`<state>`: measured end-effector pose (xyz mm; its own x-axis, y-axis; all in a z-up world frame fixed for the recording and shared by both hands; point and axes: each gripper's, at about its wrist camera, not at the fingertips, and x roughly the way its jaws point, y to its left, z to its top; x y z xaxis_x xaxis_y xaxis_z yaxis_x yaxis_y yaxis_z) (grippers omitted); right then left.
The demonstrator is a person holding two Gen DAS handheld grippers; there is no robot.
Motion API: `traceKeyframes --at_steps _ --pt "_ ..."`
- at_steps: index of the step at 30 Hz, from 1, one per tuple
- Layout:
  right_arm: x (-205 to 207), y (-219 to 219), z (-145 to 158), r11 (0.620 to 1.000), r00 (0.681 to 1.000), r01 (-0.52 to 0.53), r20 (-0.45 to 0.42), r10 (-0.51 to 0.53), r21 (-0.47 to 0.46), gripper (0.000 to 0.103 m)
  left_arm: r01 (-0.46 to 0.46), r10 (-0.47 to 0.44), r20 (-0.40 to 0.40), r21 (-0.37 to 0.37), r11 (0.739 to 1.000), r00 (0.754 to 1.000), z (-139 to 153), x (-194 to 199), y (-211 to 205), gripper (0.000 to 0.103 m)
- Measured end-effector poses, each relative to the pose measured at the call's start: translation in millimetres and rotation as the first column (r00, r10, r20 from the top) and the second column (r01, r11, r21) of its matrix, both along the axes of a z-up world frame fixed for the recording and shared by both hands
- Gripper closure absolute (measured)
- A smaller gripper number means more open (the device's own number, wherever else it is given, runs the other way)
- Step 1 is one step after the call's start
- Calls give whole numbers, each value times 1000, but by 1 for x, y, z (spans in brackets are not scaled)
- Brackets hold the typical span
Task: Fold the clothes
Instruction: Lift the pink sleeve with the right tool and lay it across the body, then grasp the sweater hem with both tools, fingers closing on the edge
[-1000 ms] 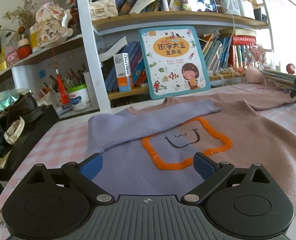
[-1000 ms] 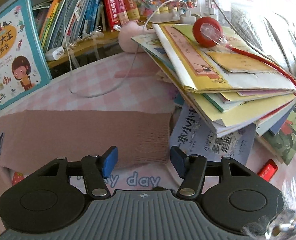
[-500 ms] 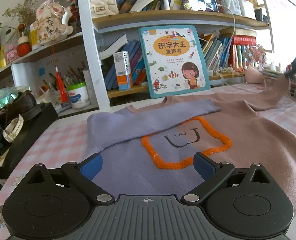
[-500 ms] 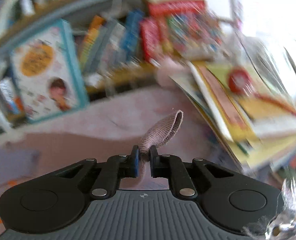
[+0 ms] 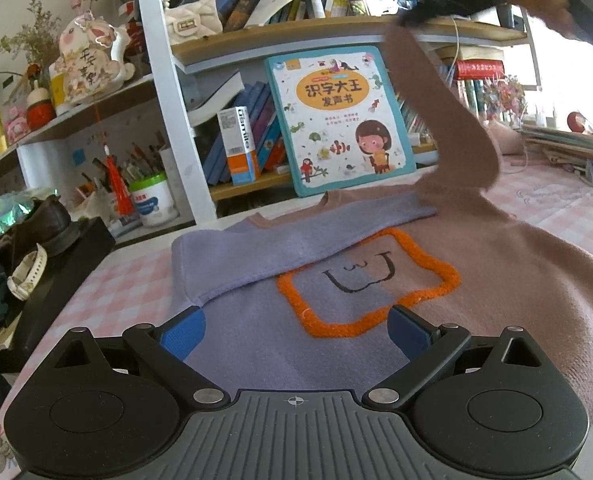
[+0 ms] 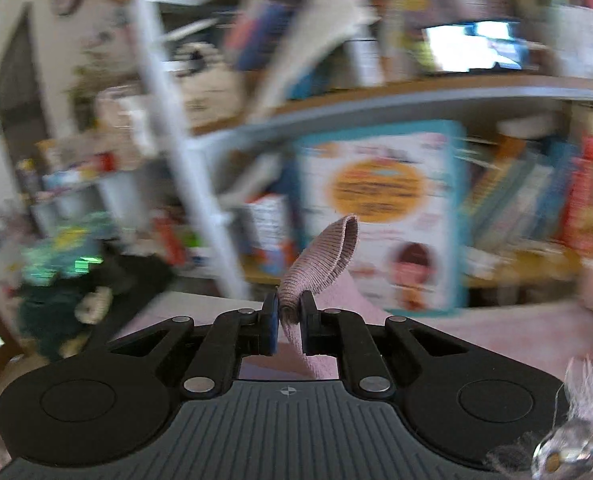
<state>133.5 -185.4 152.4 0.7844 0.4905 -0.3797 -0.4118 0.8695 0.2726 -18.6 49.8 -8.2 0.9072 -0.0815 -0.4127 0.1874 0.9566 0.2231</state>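
One soft knitted sweater, half lilac and half dusty pink with an orange-framed face (image 5: 360, 280), is lying flat across the pink checked tablecloth (image 5: 120, 292); the right gripper (image 6: 288, 322) is pinching its pink ribbed cuff (image 6: 320, 252), lifting the limp, light sleeve (image 5: 440, 112); the left gripper (image 5: 296, 328) is hovering with jaws spread over the hem at the table's near edge; cuffs and hem are looking like the firmest holds.

left tool (image 5: 295, 333): black linkage arms, blue pads, silver pivot screws
right tool (image 6: 288, 325): black arms, blue pad faces, silver screws
housings: grey ribbed plate, crosshair mark, round black discs
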Motion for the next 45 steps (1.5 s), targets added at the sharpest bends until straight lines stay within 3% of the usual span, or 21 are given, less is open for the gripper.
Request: traceKeyframes --at_steps 3,8,16,18,21,30,39,45 --pt "5 43 1 996 996 -85 17 85 12 94 -2 2 -2 5 1000 1000 0 0 0 3" --pt "20 102 -16 985 985 -172 -32 172 -19 94 -3 3 -6 12 1000 1000 -1 1 -2 3" --pt "39 144 -65 978 971 -208 -129 203 -29 92 -1 2 -17 34 999 1000 -2 3 -6 3" --pt "40 146 -73 978 969 -206 -147 200 -27 81 1 0 -21 41 999 1000 -3 3 -7 3" --pt "37 142 -75 975 965 -223 -138 221 5 69 5 -4 -24 52 999 1000 -4 4 -9 3" --pt "-1 97 -77 973 970 -223 -114 216 -52 68 -17 16 19 84 996 1000 -4 -2 -12 3" --pt "-83 36 -108 962 974 -205 -138 181 -181 60 -83 83 21 -10 996 996 2 0 7 3" --pt "-131 -11 -138 982 974 -117 -208 84 -152 59 -94 95 50 -28 995 994 3 -4 10 3"
